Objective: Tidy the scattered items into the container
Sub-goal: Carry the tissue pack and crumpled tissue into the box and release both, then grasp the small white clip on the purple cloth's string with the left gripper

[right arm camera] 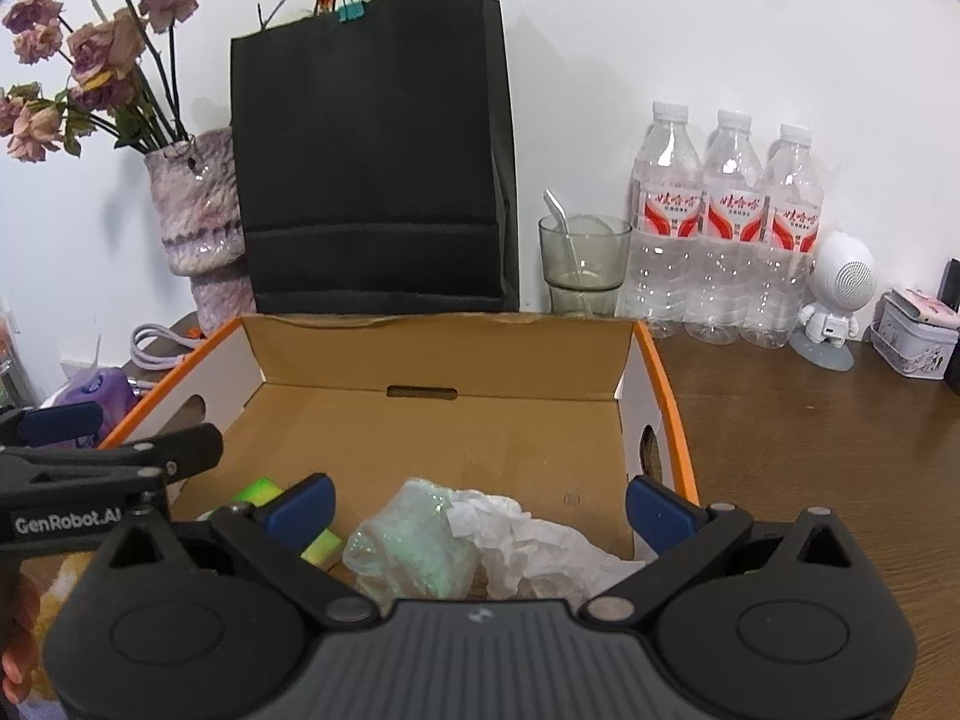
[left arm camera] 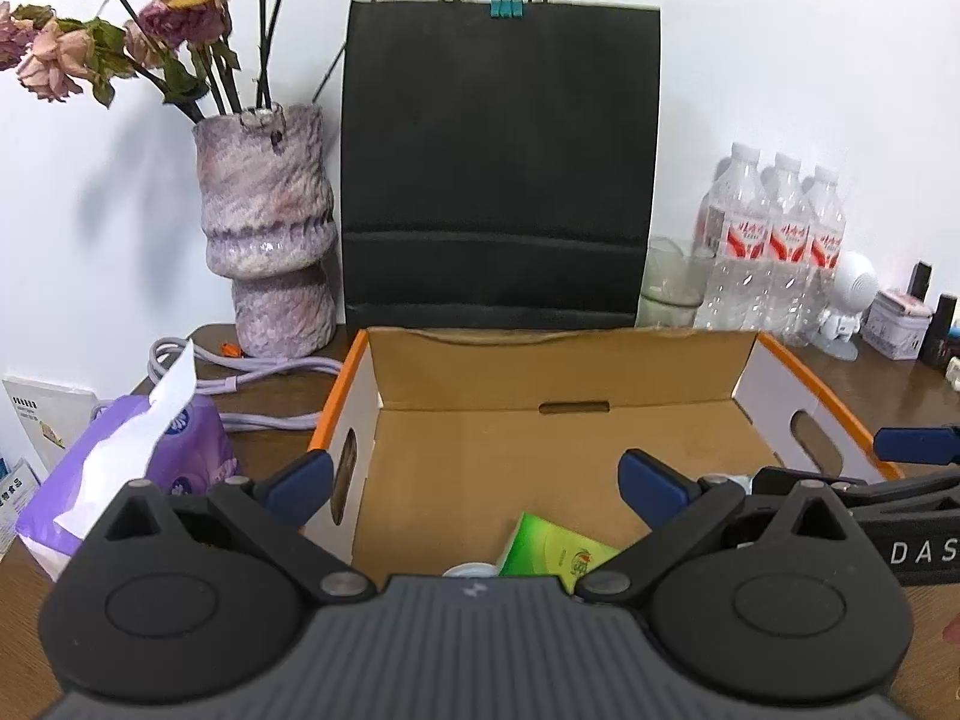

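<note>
An open cardboard box (left arm camera: pixel 540 438) with orange-edged white sides sits on the brown table; it also shows in the right wrist view (right arm camera: pixel 480 420). Inside lie a green packet (left arm camera: pixel 555 552), a white round cap (left arm camera: pixel 471 570), a crumpled clear-green wrapper (right arm camera: pixel 414 546) and crumpled white tissue (right arm camera: pixel 540 540); the green packet also shows in the right wrist view (right arm camera: pixel 321 546). My left gripper (left arm camera: pixel 477 489) is open and empty above the box's near left part. My right gripper (right arm camera: pixel 480 507) is open and empty above the wrapper and tissue.
A purple tissue pack (left arm camera: pixel 132 468) and a lilac cable (left arm camera: pixel 240 372) lie left of the box. Behind stand a vase of dried roses (left arm camera: pixel 270 246), a black paper bag (left arm camera: pixel 498 168), a glass with a spoon (right arm camera: pixel 582 264), water bottles (right arm camera: pixel 726 228), a white robot figure (right arm camera: pixel 837 300) and a tin (right arm camera: pixel 918 336).
</note>
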Motion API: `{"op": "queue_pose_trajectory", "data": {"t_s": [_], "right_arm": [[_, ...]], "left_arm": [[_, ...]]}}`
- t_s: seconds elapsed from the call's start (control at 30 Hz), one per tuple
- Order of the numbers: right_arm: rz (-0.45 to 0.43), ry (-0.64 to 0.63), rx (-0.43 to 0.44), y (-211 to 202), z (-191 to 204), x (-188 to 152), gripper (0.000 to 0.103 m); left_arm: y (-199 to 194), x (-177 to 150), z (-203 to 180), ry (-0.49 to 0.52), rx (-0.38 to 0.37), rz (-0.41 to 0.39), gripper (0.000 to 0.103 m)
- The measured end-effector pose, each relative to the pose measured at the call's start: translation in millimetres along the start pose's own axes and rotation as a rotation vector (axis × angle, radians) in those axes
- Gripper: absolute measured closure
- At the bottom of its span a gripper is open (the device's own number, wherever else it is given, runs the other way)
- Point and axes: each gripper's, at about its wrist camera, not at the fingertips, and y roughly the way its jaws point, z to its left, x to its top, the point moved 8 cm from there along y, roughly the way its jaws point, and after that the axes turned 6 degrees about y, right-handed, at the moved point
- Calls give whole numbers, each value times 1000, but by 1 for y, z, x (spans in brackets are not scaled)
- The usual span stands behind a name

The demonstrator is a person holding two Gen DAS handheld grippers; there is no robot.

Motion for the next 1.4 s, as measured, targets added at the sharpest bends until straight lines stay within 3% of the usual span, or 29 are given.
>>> {"op": "queue_pose_trajectory", "data": {"t_s": [0.23, 0.43, 0.57, 1.0, 1.4], "right_arm": [[-61, 6, 19, -33, 4, 5, 0], [-87, -8, 18, -71, 5, -12, 0], [-84, -40, -2, -98, 2, -37, 0], [27, -60, -16, -150, 2, -152, 0], [50, -51, -1, -171, 10, -189, 0]], "left_arm": [[-38, -1, 11, -19, -19, -41, 0], [-78, -16, 21, 1, -25, -51, 0], [-102, -41, 27, 29, -4, -23, 0], [-169, -144, 22, 73, -46, 74, 0], [-167, -181, 7, 73, -46, 140, 1]]}}
